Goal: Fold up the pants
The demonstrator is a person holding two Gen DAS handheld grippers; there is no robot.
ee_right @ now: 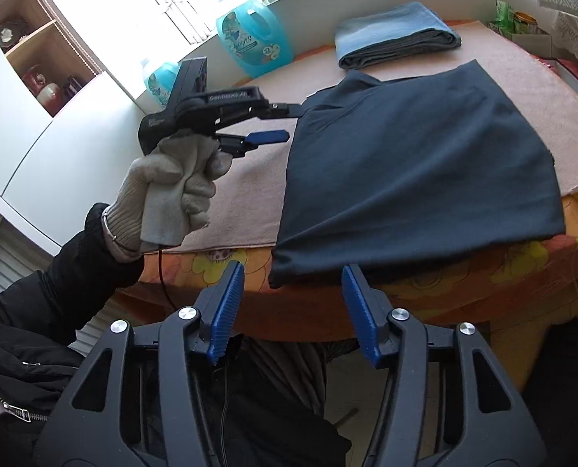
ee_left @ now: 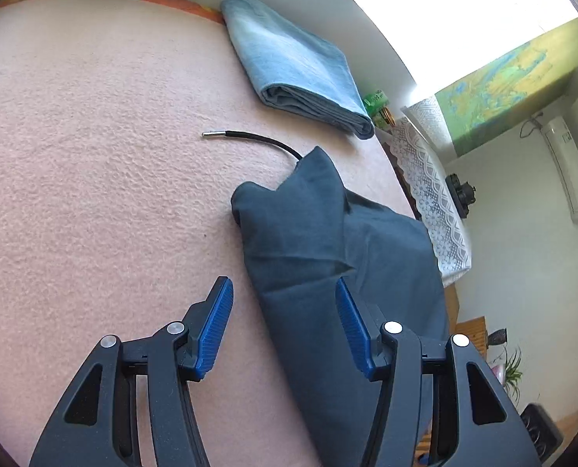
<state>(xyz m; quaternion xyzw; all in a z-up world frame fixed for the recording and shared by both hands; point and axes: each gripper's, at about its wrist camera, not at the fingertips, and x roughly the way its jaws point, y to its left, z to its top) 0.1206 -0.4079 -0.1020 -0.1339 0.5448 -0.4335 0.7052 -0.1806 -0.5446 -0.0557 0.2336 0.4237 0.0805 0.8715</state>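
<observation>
While the dark pants (ee_right: 417, 163) lie part-folded on the table's pink blanket (ee_left: 94, 136), your left gripper (ee_left: 285, 292) and right gripper (ee_right: 293, 276) both stand spread, empty; next, grip an edge and fold again.

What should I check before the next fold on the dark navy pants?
1. Dark navy pants flat on the pink blanket: ok, a few creases.
2. Near edge fully on the table: not ok, it overhangs.
3. Left gripper empty: ok, jaws open over the fabric.
4. Right gripper empty: ok, open before the hanging edge.
5. Black drawstring tucked in: not ok.
6. Folded light blue jeans clear of the pants: ok.
</observation>
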